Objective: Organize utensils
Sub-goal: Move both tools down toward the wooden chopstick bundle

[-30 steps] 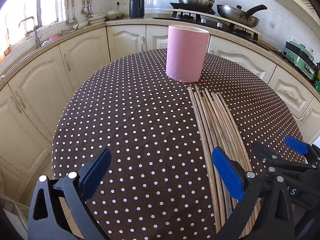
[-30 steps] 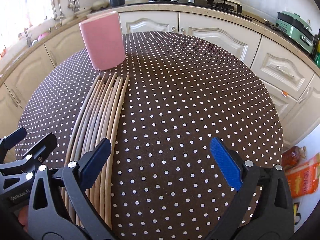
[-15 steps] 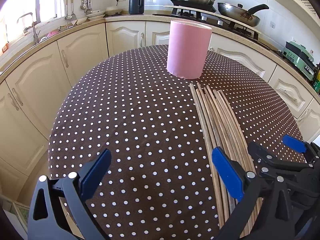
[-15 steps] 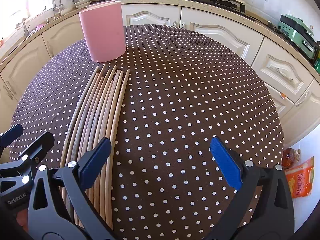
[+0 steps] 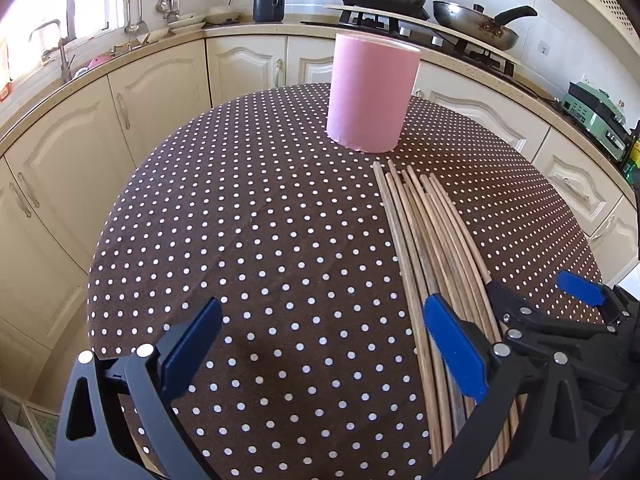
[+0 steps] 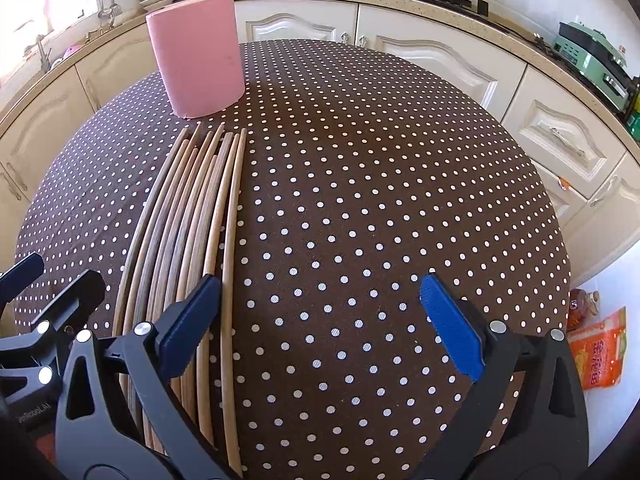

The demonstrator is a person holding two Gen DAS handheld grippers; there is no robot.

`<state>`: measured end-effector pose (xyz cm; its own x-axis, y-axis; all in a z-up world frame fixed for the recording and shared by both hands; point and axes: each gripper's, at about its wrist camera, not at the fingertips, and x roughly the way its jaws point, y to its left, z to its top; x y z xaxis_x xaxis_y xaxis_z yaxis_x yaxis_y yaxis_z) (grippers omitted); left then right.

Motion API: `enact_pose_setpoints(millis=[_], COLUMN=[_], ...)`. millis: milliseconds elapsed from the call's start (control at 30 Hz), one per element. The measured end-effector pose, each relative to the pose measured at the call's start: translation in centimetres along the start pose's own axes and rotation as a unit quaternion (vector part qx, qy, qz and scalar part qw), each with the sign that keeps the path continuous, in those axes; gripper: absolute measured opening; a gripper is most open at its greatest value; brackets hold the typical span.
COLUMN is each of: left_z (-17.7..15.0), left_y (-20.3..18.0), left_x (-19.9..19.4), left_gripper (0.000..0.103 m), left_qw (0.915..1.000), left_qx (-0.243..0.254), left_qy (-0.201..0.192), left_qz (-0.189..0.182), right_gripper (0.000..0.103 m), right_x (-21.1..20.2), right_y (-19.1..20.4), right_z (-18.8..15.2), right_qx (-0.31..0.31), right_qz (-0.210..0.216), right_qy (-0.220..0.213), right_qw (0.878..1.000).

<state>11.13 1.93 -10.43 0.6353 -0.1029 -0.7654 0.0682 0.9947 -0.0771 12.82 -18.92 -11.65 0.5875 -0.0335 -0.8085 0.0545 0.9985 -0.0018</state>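
While nothing has been picked up yet, the bundle of long wooden chopsticks lies side by side on the brown polka-dot tablecloth, tips pointing at the tall pink cylindrical holder just beyond, presumably their destination. Flanking the near ends, the left gripper and right gripper both hover with jaws spread wide and empty, seemingly poised to grasp.
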Motion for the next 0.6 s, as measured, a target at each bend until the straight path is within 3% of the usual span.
enact_pose_setpoints(millis=[600], left_z=[1.1], left_y=[-0.7], left_x=[2.1], left_gripper=[0.099], left_qw=[0.9996], left_qx=[0.006], left_qy=[0.024], left_qz=[0.014], right_gripper=[0.097], right_x=[0.3], right_y=[-1.7], right_z=[0.0], right_qx=[0.03], right_qz=[-0.001], right_qy=[0.003], right_qw=[1.0])
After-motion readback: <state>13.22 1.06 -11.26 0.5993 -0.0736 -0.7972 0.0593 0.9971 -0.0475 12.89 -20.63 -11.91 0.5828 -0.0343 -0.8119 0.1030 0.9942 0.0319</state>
